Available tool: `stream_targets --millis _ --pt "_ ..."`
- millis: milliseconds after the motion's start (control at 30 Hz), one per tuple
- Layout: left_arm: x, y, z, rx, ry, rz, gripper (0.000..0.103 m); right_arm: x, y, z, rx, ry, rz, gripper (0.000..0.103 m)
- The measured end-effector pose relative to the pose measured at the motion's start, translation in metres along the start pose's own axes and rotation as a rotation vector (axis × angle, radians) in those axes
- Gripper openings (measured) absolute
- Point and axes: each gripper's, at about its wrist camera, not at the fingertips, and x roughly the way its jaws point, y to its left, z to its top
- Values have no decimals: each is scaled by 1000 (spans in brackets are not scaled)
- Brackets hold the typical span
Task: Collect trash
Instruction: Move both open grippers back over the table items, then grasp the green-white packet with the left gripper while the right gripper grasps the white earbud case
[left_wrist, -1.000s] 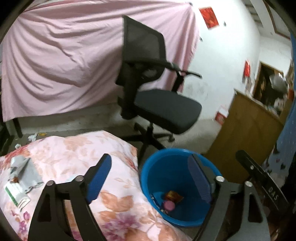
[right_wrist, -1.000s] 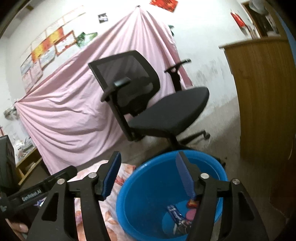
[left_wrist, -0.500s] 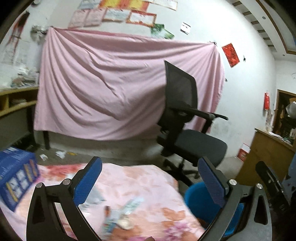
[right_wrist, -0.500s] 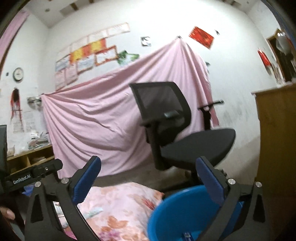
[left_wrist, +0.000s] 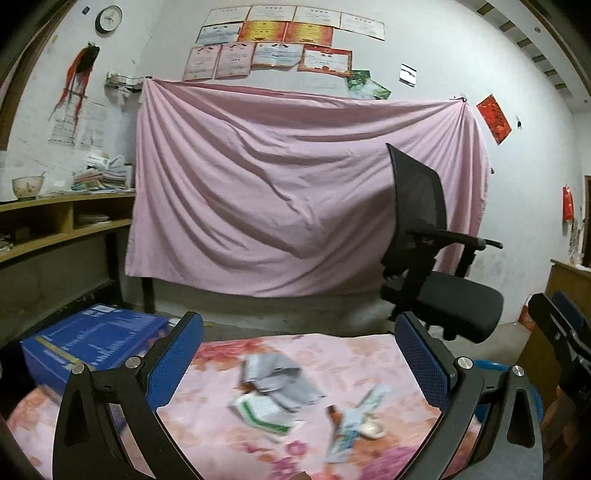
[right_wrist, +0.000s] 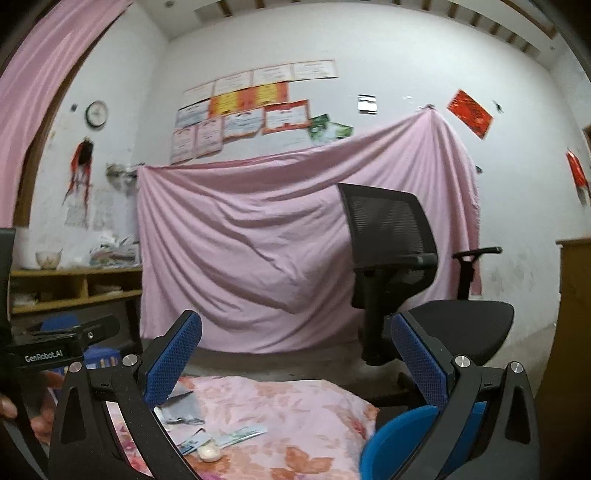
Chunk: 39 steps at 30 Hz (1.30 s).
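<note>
Fingers (left_wrist: 173, 362) of both grippers spread wide, empty, blurred wrappers (left_wrist: 280, 391) on floral cloth (left_wrist: 332, 354)

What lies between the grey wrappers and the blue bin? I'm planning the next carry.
In the right wrist view, between the grey wrappers and the blue bin lies flowered cloth, with a green-printed wrapper and a small white piece nearer the wrappers.

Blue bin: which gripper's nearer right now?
Right. The right gripper hangs beside the blue bin, bin under its right finger. The left gripper is over the floral cloth, bin beyond it.
</note>
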Motion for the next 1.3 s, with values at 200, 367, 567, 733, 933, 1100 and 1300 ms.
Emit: stream_targets --millis 200,367,567,733,933,1100,1300 --pt "1 26 -12 17 18 41 101 14 27 -11 -68 52 39 103" --pt "10 40 -22 34 86 51 101 30 40 -23 -90 149 63 103" --pt "30 48 -38 74 202 28 101 52 47 -37 -99 298 93 103" --pt "52 52 -48 67 319 -8 101 71 55 -53 -133 448 126 89" --pt "77 63 -54 -1 454 -48 97 84 62 -70 -151 602 182 72" --pt "98 66 -64 -29 563 -94 77 93 69 -85 -182 729 218 57" --pt "120 74 -71 -92 653 -144 56 109 75 -103 -207 854 234 49"
